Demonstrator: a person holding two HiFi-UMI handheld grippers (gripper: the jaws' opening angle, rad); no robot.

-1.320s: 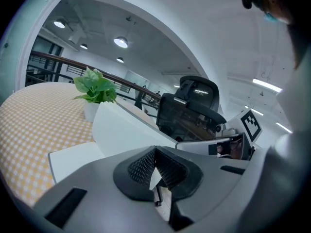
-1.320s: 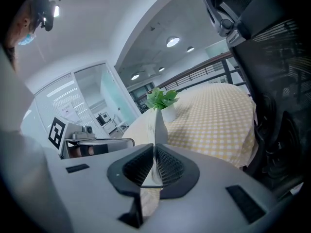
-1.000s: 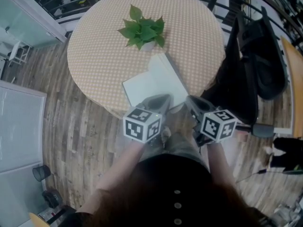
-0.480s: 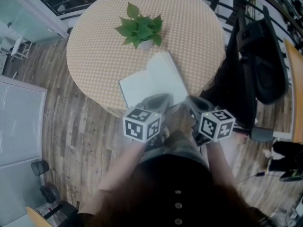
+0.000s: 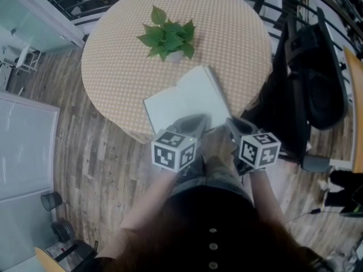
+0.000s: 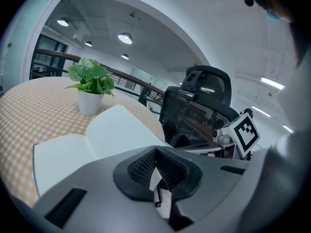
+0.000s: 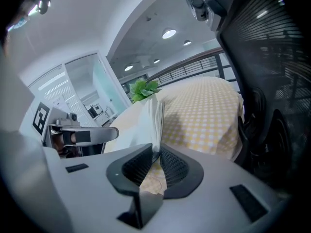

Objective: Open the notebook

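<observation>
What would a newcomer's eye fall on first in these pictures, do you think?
The open white notebook lies at the near edge of the round checked table, with a green potted plant behind it. The right gripper, its jaws having just been opening, has upright pages between them; the left gripper is closed at the notebook's near edge.
</observation>
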